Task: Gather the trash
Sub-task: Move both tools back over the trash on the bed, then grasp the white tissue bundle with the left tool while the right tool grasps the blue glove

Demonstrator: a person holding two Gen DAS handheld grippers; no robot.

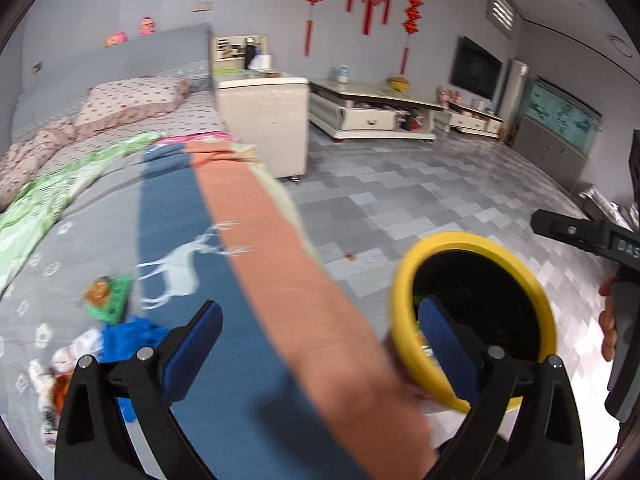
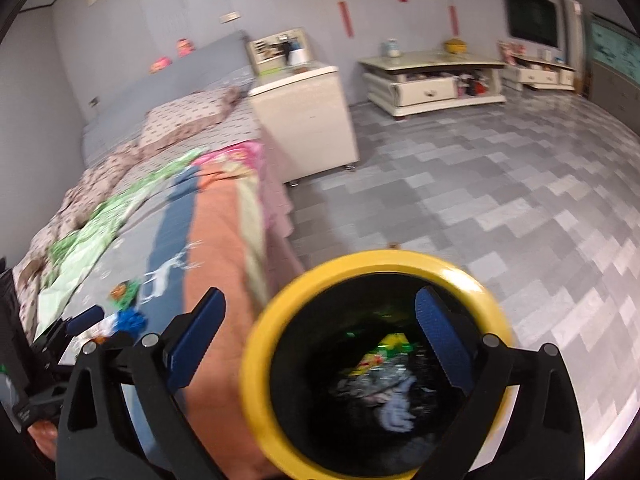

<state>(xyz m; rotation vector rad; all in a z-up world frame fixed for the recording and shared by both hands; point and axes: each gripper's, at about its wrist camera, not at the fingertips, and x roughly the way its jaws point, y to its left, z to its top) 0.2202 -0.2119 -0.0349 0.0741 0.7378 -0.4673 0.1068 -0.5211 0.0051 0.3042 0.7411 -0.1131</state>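
Both claws gape wide and hold nothing: the right claw hangs over the yellow-rimmed bin, which stands on the floor against the bed and already has scraps inside, while the left claw sits beside the bin, over the bed's edge. The remaining wrappers lie on the bed, on the far side of the left claw from the bin, so I judge the left claw nearer for the next pick

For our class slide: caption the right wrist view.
Open right tongs above a yellow-rimmed bin holding wrappers, beside the bed.
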